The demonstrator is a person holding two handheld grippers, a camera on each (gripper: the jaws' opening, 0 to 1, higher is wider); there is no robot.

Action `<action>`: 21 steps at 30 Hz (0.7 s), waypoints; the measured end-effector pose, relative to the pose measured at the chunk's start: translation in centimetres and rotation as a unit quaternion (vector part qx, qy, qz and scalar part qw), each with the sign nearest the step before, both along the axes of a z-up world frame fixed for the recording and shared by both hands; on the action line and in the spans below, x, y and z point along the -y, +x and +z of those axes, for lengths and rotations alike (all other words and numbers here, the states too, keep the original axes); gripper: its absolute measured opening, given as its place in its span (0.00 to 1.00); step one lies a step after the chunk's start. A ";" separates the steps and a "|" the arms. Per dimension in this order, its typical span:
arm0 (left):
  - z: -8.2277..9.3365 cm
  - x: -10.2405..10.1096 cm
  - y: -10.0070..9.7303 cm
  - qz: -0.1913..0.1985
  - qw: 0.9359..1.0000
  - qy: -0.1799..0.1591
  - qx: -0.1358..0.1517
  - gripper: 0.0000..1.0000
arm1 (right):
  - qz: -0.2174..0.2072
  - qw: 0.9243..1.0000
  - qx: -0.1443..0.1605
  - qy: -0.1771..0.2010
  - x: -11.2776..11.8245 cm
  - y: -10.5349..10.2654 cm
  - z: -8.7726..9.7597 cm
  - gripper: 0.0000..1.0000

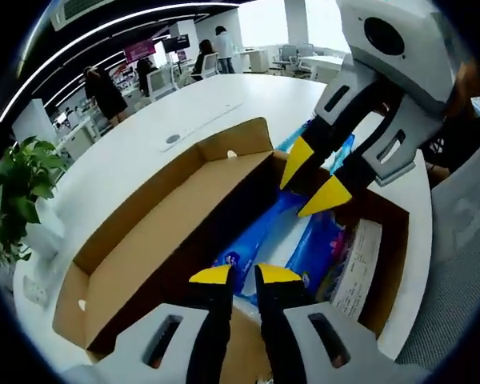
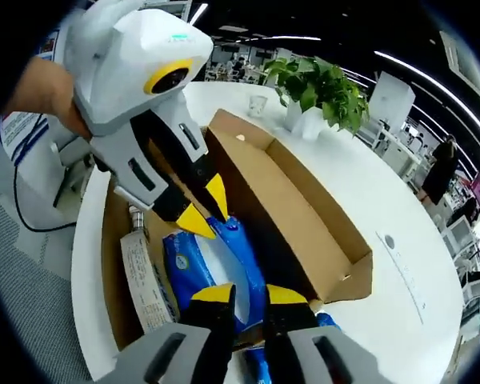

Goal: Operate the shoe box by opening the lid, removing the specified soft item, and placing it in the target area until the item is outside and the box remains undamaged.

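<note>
An open cardboard shoe box (image 1: 144, 240) (image 2: 304, 208) lies on a white table, its lid folded back flat. Inside lies a blue soft packet (image 1: 264, 228) (image 2: 216, 264) beside a white printed slip (image 1: 360, 268) (image 2: 144, 288). My left gripper (image 1: 245, 274) (image 2: 205, 206) sits at one end of the packet with its jaws a narrow gap apart, the tips touching the packet's edge. My right gripper (image 2: 250, 294) (image 1: 312, 178) is at the opposite end. Its jaws are closed narrowly on the packet, which runs between them and over the box edge.
A potted green plant (image 1: 20, 192) (image 2: 320, 84) and a small glass (image 2: 258, 104) stand on the table beyond the box. The table edge (image 1: 424, 200) runs close beside the box. Desks and people fill the office behind.
</note>
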State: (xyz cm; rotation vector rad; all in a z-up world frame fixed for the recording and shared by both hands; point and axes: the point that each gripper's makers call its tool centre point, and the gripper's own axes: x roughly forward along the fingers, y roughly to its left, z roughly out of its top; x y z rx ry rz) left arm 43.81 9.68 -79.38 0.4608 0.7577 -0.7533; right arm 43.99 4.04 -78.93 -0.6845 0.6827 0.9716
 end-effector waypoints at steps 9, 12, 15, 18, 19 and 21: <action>-0.9 -0.5 0.5 -0.007 1.000 0.028 0.011 0.03 | 0.031 0.998 0.031 -0.049 -0.5 0.3 -1.3 0.00; -0.7 -0.6 0.6 -0.003 1.000 0.023 0.015 0.00 | 0.030 0.998 0.037 -0.042 -0.6 0.3 -0.8 0.00; -0.2 -0.8 0.6 -0.001 1.000 0.017 0.019 0.00 | 0.031 0.998 0.043 -0.027 -0.6 0.2 -0.3 0.00; 0.1 -0.8 0.4 -0.002 1.000 0.018 0.020 0.00 | 0.030 0.998 0.044 -0.014 -0.7 0.1 0.3 0.00; 0.3 -0.9 0.3 -0.003 1.000 0.020 0.022 0.00 | 0.030 0.998 0.044 -0.012 -0.8 0.1 0.4 0.00; 0.7 -1.0 0.2 -0.002 1.000 0.019 0.024 0.00 | 0.031 0.998 0.047 -0.008 -1.0 0.0 0.7 0.00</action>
